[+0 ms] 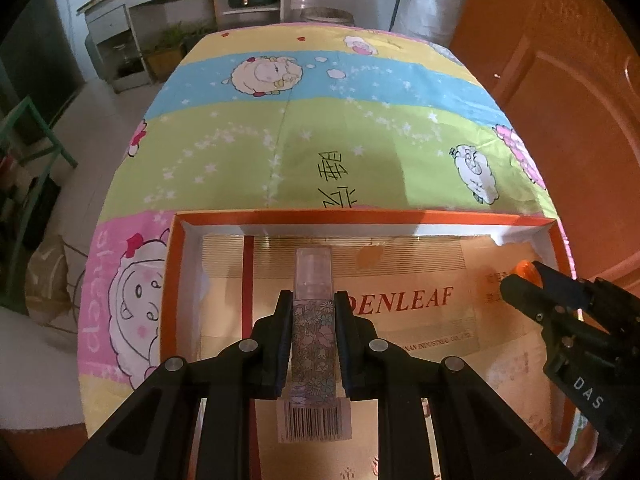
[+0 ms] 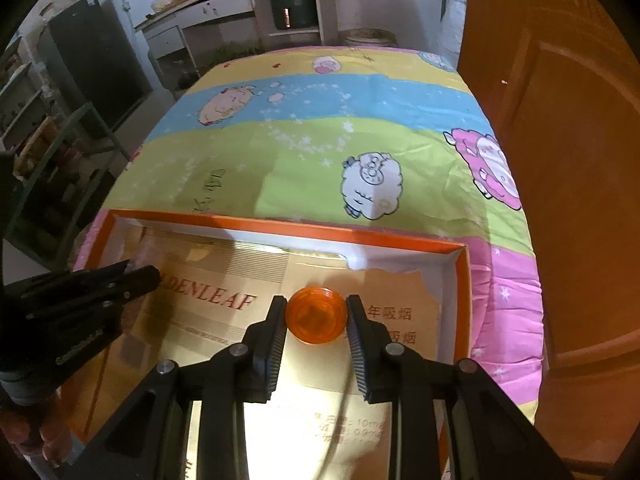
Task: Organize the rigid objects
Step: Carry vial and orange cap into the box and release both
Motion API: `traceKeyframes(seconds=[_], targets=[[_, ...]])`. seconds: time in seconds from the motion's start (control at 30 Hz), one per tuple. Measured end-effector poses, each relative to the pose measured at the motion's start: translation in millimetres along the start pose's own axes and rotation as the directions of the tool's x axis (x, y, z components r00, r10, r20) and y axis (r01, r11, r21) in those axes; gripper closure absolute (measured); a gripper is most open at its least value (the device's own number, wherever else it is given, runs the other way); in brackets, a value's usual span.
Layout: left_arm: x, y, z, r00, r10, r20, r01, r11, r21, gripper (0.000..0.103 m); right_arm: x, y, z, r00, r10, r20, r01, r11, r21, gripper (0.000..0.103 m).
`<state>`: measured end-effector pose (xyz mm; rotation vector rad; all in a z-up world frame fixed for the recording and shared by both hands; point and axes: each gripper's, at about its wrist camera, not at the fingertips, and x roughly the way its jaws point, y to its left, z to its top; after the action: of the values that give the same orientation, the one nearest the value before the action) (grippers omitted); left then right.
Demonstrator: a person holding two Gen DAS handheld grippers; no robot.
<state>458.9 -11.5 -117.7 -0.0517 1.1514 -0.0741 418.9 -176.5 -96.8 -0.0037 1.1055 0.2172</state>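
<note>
My left gripper [image 1: 312,300] is shut on a slim floral-patterned tube [image 1: 313,344] with a clear cap and a barcode label, held over the orange-rimmed box [image 1: 360,216]. My right gripper [image 2: 316,306] is shut on a round orange cap-like piece [image 2: 316,316], held over the right part of the same box [image 2: 280,224]. The right gripper shows in the left wrist view [image 1: 520,276] at the right with the orange piece [image 1: 527,269] at its tips. The left gripper shows in the right wrist view [image 2: 140,274] at the left.
The box has a gold "GOLDENLEAF" printed floor [image 1: 420,320] and lies on a table with a striped sheep-print cloth [image 1: 320,128]. An orange-brown door [image 1: 560,100] stands at the right. Shelves and a cabinet [image 2: 224,12] stand behind, and a green rack [image 1: 36,140] at the left.
</note>
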Motion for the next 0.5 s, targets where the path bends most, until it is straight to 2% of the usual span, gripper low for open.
traceKeyframes(seconds=[0.33,0.5], targets=[[7.4,0.1,0.7,1.0,-0.001,0.005,0.001,1.0,0.002,0.083,10.1,-9.8,-2.4,1.0,-0.019,-0.01,0.019,1.0,0.019,0.073],[8.2,0.5,0.4,0.999,0.016,0.032,-0.015,1.0,-0.006,0.083,14.5,-8.9,-4.5,0.999,-0.046,-0.005,0.046,0.999,0.01,0.073]])
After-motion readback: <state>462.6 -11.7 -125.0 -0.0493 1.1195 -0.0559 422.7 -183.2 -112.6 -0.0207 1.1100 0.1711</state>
